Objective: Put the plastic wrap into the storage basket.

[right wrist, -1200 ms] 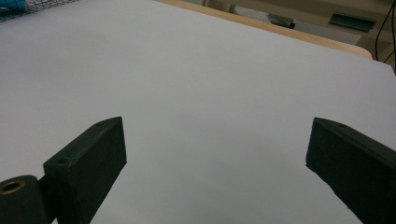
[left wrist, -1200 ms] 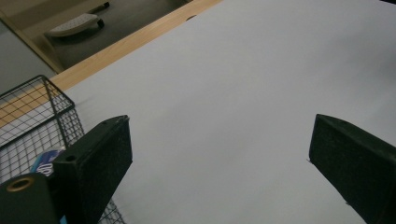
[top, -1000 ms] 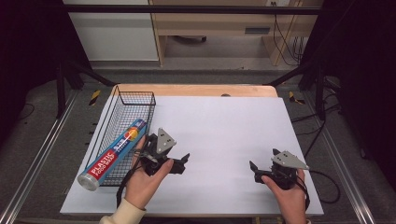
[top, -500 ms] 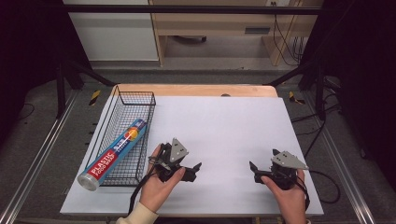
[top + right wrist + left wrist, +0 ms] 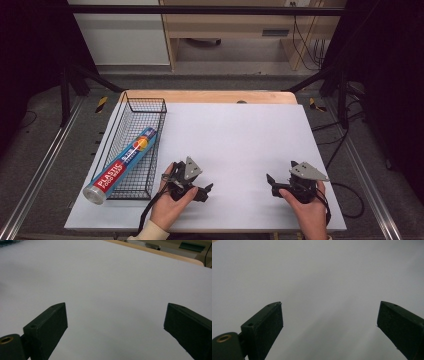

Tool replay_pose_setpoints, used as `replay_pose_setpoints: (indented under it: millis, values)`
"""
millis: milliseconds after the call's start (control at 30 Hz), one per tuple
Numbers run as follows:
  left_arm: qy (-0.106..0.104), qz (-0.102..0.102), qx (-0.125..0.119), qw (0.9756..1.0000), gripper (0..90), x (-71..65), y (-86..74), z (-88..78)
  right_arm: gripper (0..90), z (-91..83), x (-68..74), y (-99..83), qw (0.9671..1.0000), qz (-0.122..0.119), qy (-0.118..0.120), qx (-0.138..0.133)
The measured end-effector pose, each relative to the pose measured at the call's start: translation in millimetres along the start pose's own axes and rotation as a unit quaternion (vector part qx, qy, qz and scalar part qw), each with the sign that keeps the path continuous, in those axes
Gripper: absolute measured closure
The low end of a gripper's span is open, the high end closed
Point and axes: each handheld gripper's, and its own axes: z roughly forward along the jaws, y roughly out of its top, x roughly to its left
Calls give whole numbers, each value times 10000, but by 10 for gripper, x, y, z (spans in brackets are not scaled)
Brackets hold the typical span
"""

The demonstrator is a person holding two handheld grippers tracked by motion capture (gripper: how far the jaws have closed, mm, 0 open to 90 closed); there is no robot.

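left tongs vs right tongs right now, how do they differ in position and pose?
The left tongs sit close beside the wire basket that holds the plastic wrap roll; the right tongs sit far from it, near the table's right edge. The left tongs' jaws point right toward the table's middle; the right tongs' jaws point left. Shared: both open, empty, low over the white table.

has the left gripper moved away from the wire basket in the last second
Yes. The left gripper has drawn right and toward the person, away from the wire basket; it was beside the plastic wrap box and now sits over the bare white table.
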Motion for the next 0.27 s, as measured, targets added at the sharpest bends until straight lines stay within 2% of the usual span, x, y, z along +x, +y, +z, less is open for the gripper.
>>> replay_pose_setpoints:
  millis: [133,267]
  values:
    - [-13,-62,-8,10000,67,25,-80,-20,52,17,-27,-23,9997,231,-34,63]
    - [-42,-100,23,9999,71,26,-138,-35,50,54,-55,-45,9993,343,-70,146]
